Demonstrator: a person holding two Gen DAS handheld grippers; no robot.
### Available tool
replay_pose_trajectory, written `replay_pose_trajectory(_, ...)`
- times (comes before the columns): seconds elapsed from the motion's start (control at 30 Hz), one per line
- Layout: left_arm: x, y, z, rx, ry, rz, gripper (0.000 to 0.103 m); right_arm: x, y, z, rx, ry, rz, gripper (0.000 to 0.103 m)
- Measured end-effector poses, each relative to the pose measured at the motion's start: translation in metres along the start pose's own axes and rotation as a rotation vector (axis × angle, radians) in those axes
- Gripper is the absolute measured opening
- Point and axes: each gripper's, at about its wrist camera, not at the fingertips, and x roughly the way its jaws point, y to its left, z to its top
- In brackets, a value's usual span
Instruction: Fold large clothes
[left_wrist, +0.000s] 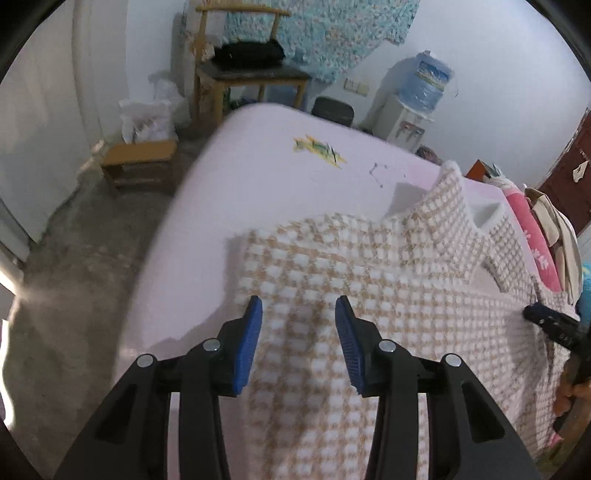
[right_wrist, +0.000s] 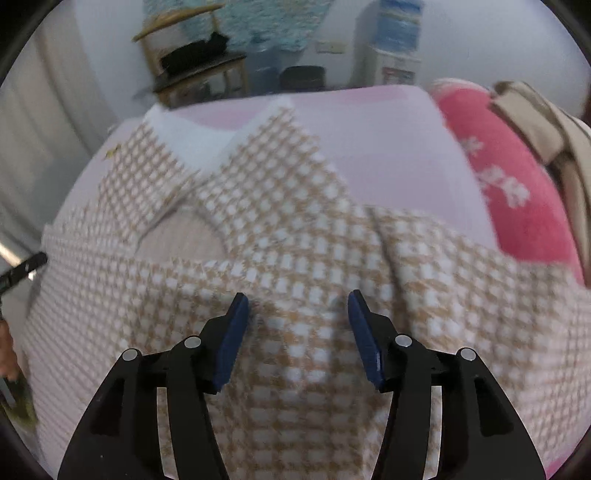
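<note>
Left wrist view: the left tool hangs over a beige-and-white checked garment spread on a bed w/ pale pink sheet. Blue pads apart, nothing pinched between them; cloth lies below the gap. The garment covers the bed's near-right part, its collar pointing up toward the bed's far edge. Its left edge falls just left of the tool. A small yellow-green print marks the sheet beyond the garment. Beyond the bed: a wooden chair carrying a black bag, a low stool, and a water dispenser w/ blue bottle; bottle label too blurred to read. Right of the bed's garment, a pink blanket shows white characters, not legible. The other tool's black tip shows at the garment's right edge.

Right wrist view: the right tool sits over the garment's middle, pads apart, gripping nothing. Collar and white lining lie toward the bed's far side. Pink blanket right of the garment, white pattern blurred, unreadable. Frame soft w/ motion blur.
</note>
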Motion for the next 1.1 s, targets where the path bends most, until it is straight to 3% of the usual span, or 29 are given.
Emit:
replay_pose_trajectory(0.17,-0.036,-0.038,-0.021,0.149,-0.035,-0.009,0.047,-0.047,0.039,-0.034,-0.146,-0.063,0.1,0.059)
replay_pose_trajectory(0.23,-0.042,-0.053,-0.035,0.186,-0.019,-0.028,0.053,-0.042,0.055,-0.05,-0.216,-0.044,0.091,0.062)
replay_pose_trajectory(0.3,-0.038,-0.065,-0.052,0.219,0.006,-0.033,0.061,-0.022,0.065,-0.07,-0.264,0.02,0.026,0.064)
replay_pose_trajectory(0.4,-0.012,-0.073,-0.078,0.257,0.073,0.047,0.064,-0.02,0.065,-0.077,-0.244,0.015,-0.008,0.065)
replay_pose_trajectory(0.47,-0.012,-0.073,-0.088,0.273,0.016,0.066,0.065,-0.041,0.049,-0.074,-0.153,0.011,0.049,0.065)
replay_pose_trajectory(0.53,-0.014,-0.074,-0.092,0.278,0.006,0.078,0.066,-0.064,0.021,-0.075,-0.072,-0.015,0.089,0.066)
replay_pose_trajectory(0.6,-0.015,-0.073,-0.092,0.265,0.009,0.072,0.067,-0.085,-0.014,-0.079,0.012,-0.044,0.069,0.068)
replay_pose_trajectory(0.73,-0.017,-0.069,-0.094,0.259,0.006,0.061,0.068,-0.113,-0.108,-0.093,0.237,-0.057,-0.025,0.068)
replay_pose_trajectory(0.87,-0.017,-0.068,-0.095,0.251,-0.005,0.06,0.07,-0.137,-0.227,-0.112,0.524,-0.072,-0.131,0.068)
replay_pose_trajectory(0.97,-0.015,-0.07,-0.094,0.244,-0.006,0.055,0.071,-0.142,-0.298,-0.124,0.7,-0.091,-0.177,0.068)
replay_pose_trajectory(1.1,-0.015,-0.07,-0.094,0.242,-0.006,0.052,0.072,-0.136,-0.371,-0.142,0.934,-0.106,-0.173,0.068)
